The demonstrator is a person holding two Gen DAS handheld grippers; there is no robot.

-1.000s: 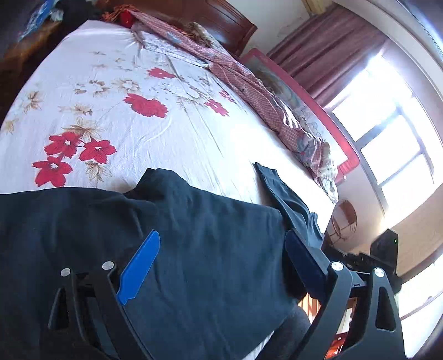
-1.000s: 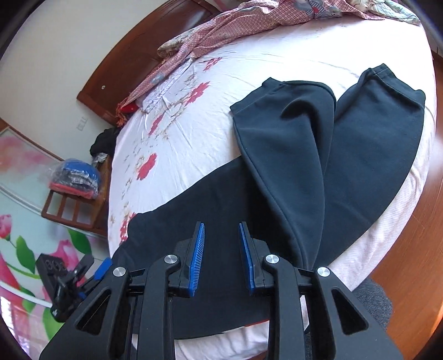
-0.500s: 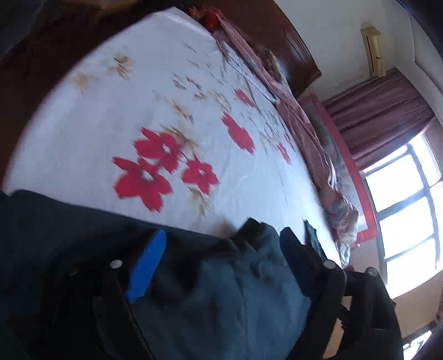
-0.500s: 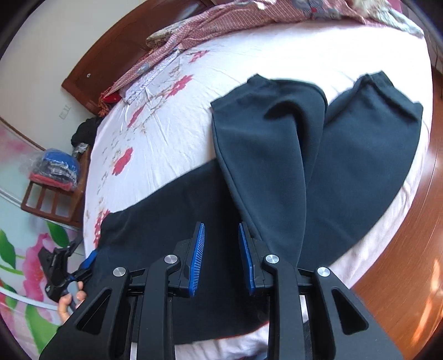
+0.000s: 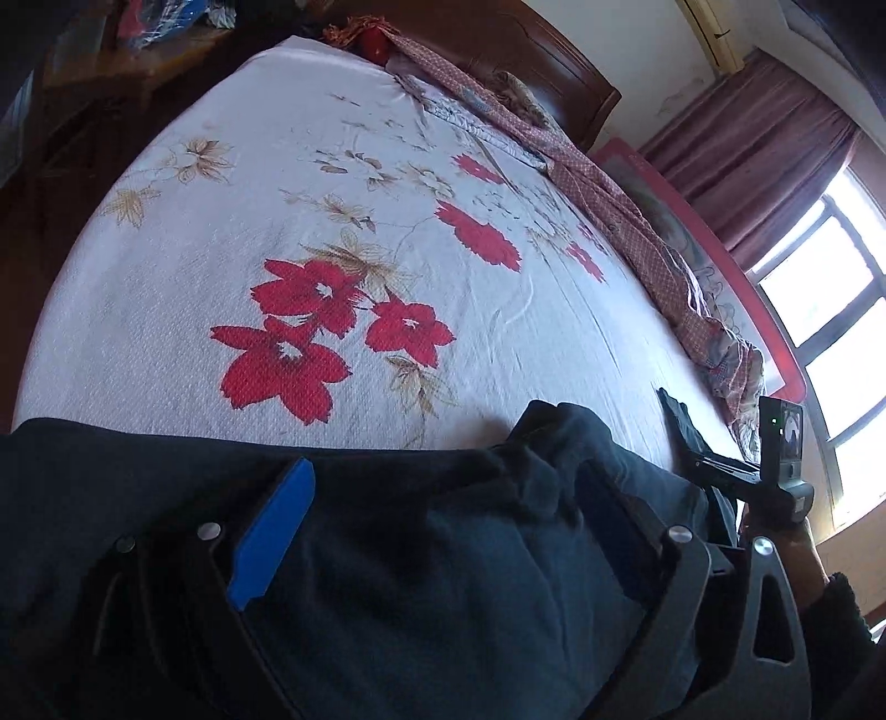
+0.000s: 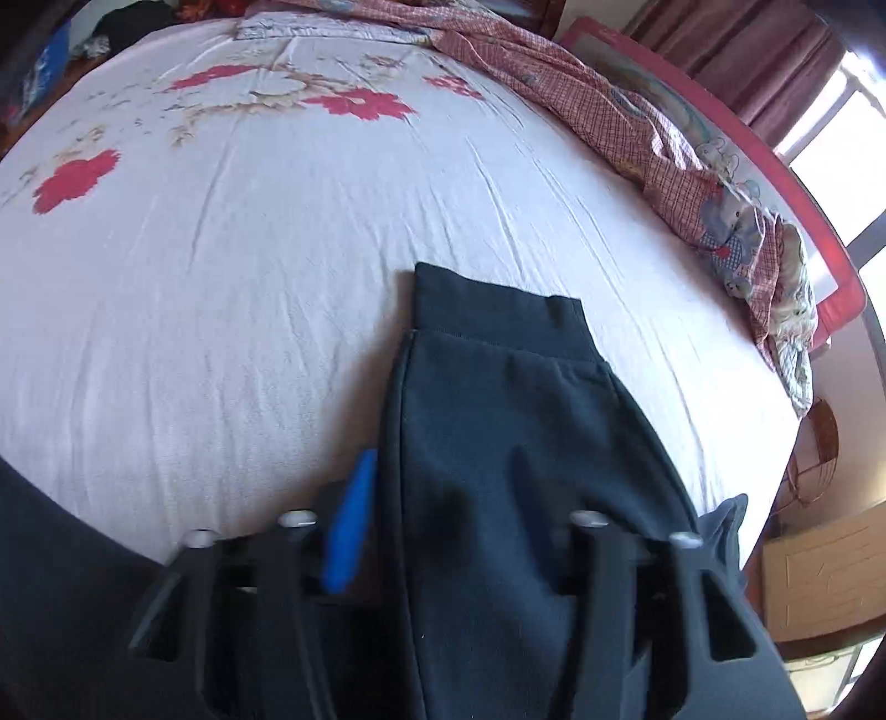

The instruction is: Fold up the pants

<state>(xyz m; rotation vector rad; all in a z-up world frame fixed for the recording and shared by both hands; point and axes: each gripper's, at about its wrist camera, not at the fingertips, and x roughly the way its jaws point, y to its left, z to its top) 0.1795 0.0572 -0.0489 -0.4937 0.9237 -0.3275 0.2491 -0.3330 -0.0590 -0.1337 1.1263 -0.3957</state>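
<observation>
Dark navy pants (image 5: 443,554) lie along the near edge of a white bed sheet with red flowers (image 5: 387,249). My left gripper (image 5: 443,509) is open, its blue-padded fingers spread wide over the bunched waist end of the pants. In the right wrist view a pant leg (image 6: 526,443) with its ribbed cuff (image 6: 493,304) stretches away from me. My right gripper (image 6: 470,498) is open and straddles this leg, the blue pad (image 6: 349,520) at its left edge. The right gripper also shows in the left wrist view (image 5: 775,471).
A red checked blanket (image 6: 637,127) lies crumpled along the far side of the bed, by a wooden headboard (image 5: 526,50). A window with dark red curtains (image 5: 775,149) is at the right. A wooden side table with clothes (image 5: 138,33) stands at the far left.
My right gripper has opened wide and moved down low over the pant leg, near its cuff. My left gripper has tilted back level over the waist end and stays open.
</observation>
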